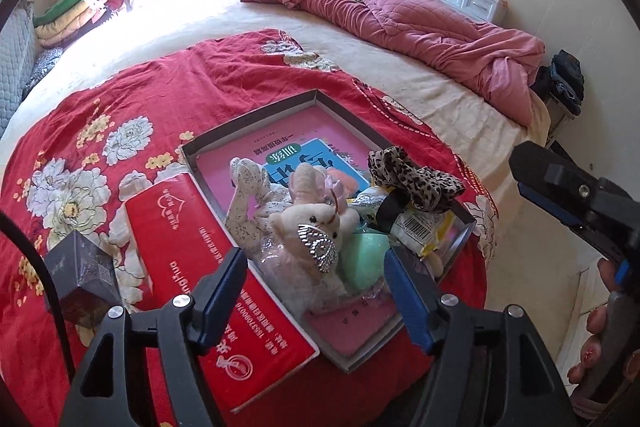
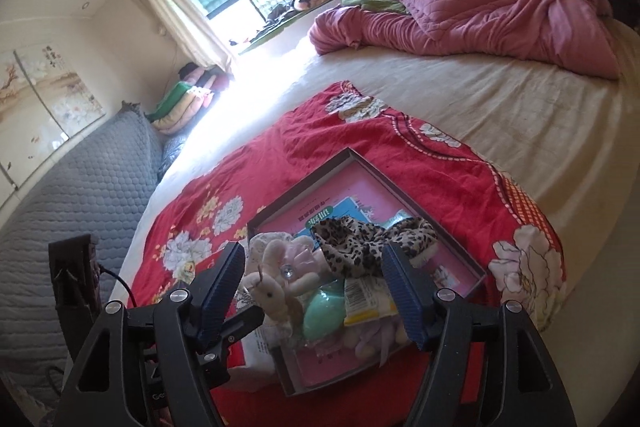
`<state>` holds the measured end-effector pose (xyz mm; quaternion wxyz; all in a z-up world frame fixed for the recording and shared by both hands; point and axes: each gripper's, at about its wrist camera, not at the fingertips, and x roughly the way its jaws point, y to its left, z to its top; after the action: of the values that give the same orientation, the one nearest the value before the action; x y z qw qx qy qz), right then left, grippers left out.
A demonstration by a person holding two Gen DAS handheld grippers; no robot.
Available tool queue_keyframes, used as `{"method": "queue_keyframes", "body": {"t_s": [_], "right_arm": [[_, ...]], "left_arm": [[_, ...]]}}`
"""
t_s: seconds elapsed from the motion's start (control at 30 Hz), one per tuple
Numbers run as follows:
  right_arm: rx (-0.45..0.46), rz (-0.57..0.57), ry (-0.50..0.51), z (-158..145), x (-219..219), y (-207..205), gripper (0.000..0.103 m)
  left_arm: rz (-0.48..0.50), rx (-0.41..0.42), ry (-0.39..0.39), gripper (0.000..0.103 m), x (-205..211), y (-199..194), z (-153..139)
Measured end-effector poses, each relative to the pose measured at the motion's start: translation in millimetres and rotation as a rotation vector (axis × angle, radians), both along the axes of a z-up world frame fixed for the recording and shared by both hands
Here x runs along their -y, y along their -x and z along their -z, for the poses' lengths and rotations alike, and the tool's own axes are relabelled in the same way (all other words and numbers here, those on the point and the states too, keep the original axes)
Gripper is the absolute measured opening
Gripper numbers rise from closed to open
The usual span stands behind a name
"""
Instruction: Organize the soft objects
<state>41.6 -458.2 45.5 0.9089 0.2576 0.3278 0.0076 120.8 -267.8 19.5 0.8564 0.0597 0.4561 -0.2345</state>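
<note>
A shallow grey box (image 1: 256, 119) lies on a red floral blanket with a pink book in it. Piled in its near corner are a cream plush bunny (image 1: 316, 223), a leopard-print scrunchie (image 1: 412, 175), a mint-green soft lump (image 1: 364, 255) and a yellow-white packet (image 1: 416, 223). My left gripper (image 1: 316, 291) hovers open over the bunny, touching nothing. My right gripper (image 2: 316, 291) is open too, above the same pile: bunny (image 2: 276, 291), scrunchie (image 2: 360, 243), green lump (image 2: 324, 311), packet (image 2: 364, 299) and a lilac plush (image 2: 376, 339). The left wrist view shows the right gripper (image 1: 560, 187) at the right edge, with a hand (image 1: 600, 327) behind it.
A red tissue pack (image 1: 224, 267) lies against the box's left side, with a dark cube box (image 1: 84, 275) beside it. The red blanket (image 1: 120, 115) covers the bed's near end. A crumpled pink quilt (image 1: 400, 15) lies at the far end. A grey quilted headboard (image 2: 80, 207) stands left.
</note>
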Motion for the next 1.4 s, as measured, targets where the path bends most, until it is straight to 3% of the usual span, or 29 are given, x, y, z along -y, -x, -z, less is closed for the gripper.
{"method": "queue_keyframes", "body": {"t_s": [0.2, 0.57, 0.93, 1.4], "right_arm": [[0.032, 0.064, 0.158, -27, -34, 22, 0.073], [0.072, 0.17, 0.219, -48, -86, 75, 0.079], [-0.06, 0.115, 0.334, -23, -120, 85, 0.079], [-0.125, 0.093, 0.411, -7, -145, 90, 0.079]], "left_arm": [[-0.023, 0.047, 0.002, 0.08, -25, 20, -19], [-0.088, 0.094, 0.003, 0.083, -70, 43, -38], [-0.132, 0.079, -0.016, 0.083, -99, 67, -30], [-0.175, 0.032, -0.017, 0.083, -119, 80, -12]]}}
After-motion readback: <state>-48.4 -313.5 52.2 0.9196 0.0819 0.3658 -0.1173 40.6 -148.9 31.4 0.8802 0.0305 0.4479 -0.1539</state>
